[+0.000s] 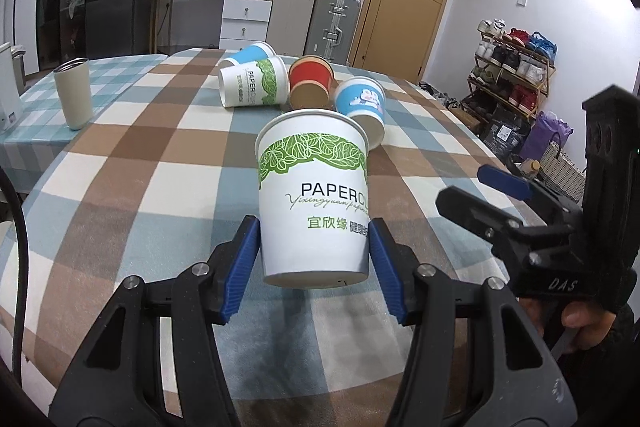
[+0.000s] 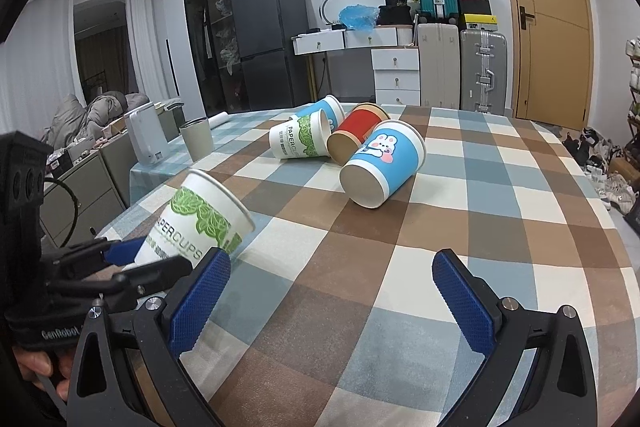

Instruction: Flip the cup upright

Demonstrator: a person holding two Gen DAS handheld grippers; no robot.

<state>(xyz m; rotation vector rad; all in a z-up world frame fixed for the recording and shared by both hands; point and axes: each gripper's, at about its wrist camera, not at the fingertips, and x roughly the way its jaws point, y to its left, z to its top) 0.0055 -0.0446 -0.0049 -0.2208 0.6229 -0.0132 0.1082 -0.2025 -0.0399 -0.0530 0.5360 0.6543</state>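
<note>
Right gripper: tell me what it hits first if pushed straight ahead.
The right gripper is open and holds nothing. Straight ahead lies bare checked tablecloth, then probably the tipped blue bunny cup. Depth is uncertain.

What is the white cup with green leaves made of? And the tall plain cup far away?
The leaf cup looks like matte paper: it says "PAPERCUPS" and has a rolled rim. The beige tumbler seems to be metal with a painted coat, since its rim shines silvery, though that is not certain.
</note>
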